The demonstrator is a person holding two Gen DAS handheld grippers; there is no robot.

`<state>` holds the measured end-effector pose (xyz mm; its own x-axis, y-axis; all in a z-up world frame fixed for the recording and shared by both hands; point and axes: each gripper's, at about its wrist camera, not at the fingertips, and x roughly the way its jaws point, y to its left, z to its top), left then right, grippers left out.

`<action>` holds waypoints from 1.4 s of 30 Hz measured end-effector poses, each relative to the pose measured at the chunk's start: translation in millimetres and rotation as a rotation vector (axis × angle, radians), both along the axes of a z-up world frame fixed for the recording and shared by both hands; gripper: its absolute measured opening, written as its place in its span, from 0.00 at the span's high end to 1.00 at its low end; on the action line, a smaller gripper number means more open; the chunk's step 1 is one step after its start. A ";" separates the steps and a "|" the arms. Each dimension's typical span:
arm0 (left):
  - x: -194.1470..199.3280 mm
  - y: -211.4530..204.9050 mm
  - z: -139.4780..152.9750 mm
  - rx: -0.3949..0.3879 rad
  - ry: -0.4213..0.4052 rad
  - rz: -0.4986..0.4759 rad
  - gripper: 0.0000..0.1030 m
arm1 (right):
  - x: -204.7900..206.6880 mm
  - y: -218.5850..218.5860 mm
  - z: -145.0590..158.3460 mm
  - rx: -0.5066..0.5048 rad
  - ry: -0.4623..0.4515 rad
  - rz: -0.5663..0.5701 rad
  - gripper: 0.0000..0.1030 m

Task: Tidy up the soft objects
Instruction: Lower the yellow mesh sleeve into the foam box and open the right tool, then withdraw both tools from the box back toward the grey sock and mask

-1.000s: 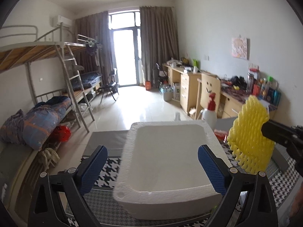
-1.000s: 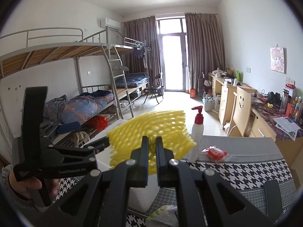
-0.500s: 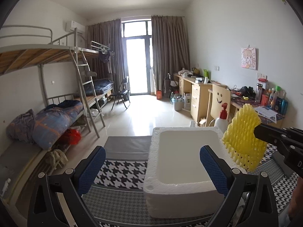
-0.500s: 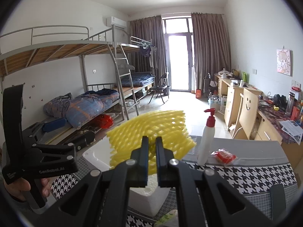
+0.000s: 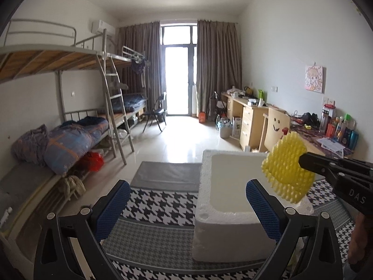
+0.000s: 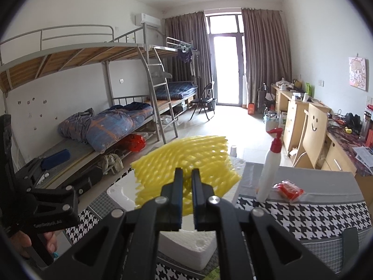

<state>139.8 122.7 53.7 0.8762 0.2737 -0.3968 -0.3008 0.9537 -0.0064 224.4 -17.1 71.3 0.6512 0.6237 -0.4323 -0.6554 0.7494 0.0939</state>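
Left gripper (image 5: 186, 206): held low over the black-and-white houndstooth table cloth (image 5: 158, 206), blue-padded fingers (image 5: 112, 206) spread wide, nothing gripped between them.
Box: a white rectangular foam box (image 5: 223, 228) is seen on the cloth, just right of the left gripper's centre line; its right-hand blue pad overlaps the box in that view.
Soft object: a yellow foam mesh net sleeve (image 6: 186, 163) is pinched at its near edge and carried above the box's open top, tilted.
Right gripper (image 6: 187, 184): black fingers closed to a narrow gap, clamped on the yellow sleeve.
Further right: a white pump bottle with a red nozzle (image 6: 269, 168) stands upright on the table, just beside a red plastic packet (image 6: 289, 191).
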 end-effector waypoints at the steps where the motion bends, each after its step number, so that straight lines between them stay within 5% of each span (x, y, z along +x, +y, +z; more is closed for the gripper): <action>1: -0.4 1.7 -1.2 -0.006 0.001 0.000 0.03 | -0.4 1.9 -0.7 -0.002 -0.001 0.001 0.91; 24: -5.6 7.8 -10.7 -0.009 0.006 -0.002 0.03 | 25.8 27.9 -17.3 -0.063 0.101 -0.015 0.88; 29: -5.9 9.9 -11.6 -0.015 0.008 0.004 0.03 | 28.2 33.9 -21.5 -0.093 0.117 0.000 0.72; 31: -6.0 10.8 -11.6 -0.015 0.007 0.006 0.03 | 29.4 35.5 -23.6 -0.103 0.133 0.010 0.42; 33: -7.0 12.2 -11.9 -0.016 0.005 0.011 0.03 | 29.7 36.5 -25.1 -0.102 0.146 0.014 0.24; 42: -9.3 10.5 -11.7 -0.017 0.000 0.005 0.03 | 23.7 25.1 -19.4 -0.066 0.127 0.012 0.23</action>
